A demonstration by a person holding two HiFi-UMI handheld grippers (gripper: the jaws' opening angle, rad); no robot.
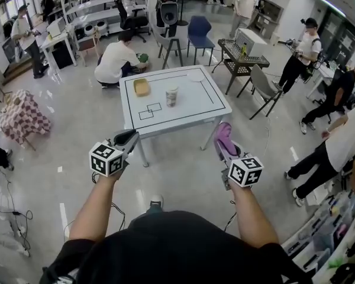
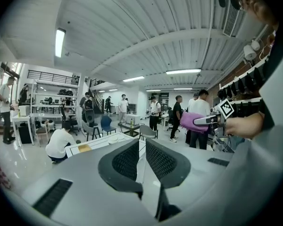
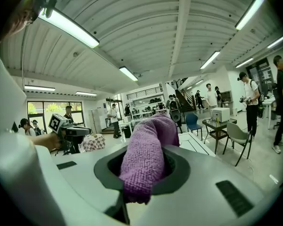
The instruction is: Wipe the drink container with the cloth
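The drink container, a pale cup, stands upright near the middle of the white table, well ahead of both grippers. My right gripper is held in the air short of the table's near edge, shut on a purple cloth. In the right gripper view the cloth fills the space between the jaws and bulges out past them. My left gripper hovers at the same height to the left, its jaws shut with nothing between them. It sees the cloth off to its right.
On the table also lie a yellow object at the far left and a white round disc at the far right. A person in white crouches behind the table. Chairs, a cart and several standing people surround it.
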